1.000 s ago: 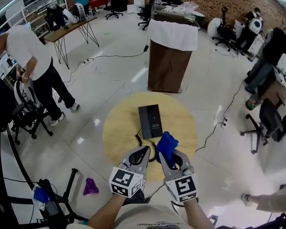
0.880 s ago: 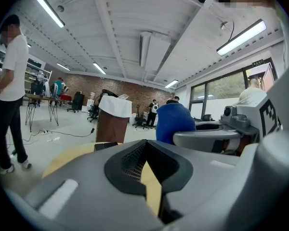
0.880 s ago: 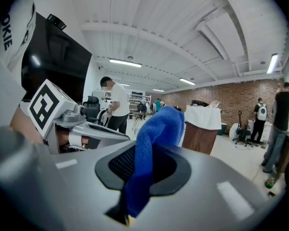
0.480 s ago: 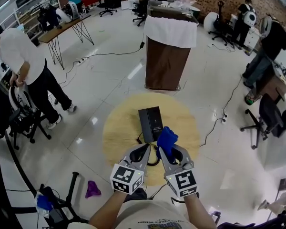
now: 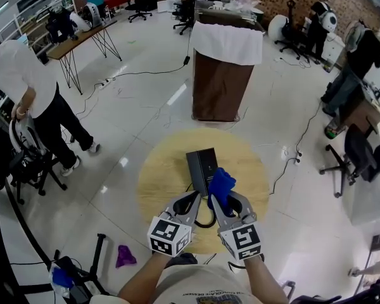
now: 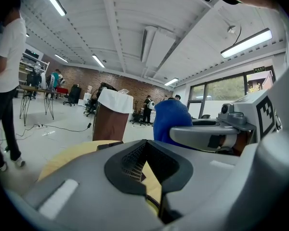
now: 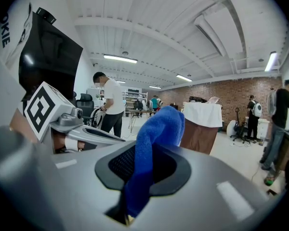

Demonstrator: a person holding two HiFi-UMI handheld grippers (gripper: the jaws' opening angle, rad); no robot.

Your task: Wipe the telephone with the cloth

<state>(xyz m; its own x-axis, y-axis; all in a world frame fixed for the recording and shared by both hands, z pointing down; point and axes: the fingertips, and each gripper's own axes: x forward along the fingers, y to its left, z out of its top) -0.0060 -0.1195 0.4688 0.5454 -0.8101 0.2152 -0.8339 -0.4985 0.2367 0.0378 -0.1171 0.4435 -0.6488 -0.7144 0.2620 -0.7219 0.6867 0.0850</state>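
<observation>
- Round wooden table (image 5: 158,176): holds dark telephone (image 5: 201,163), lying flat near centre, top face open to wiping.
- Right gripper (image 5: 225,202): jaws clamped on blue cloth (image 5: 221,185). Wad sticks out past tips as pad, by telephone's near corner; contact unclear.
- Left gripper (image 5: 191,201): jaws closed, nothing between them, just beside right; probably spare to steady telephone.

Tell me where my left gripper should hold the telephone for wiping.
Probably the left long edge of the telephone, approached from the near left. It lies flat on the round table, and the cloth in the right gripper hangs at its near right corner. The left gripper, now shut, must open first.
</observation>
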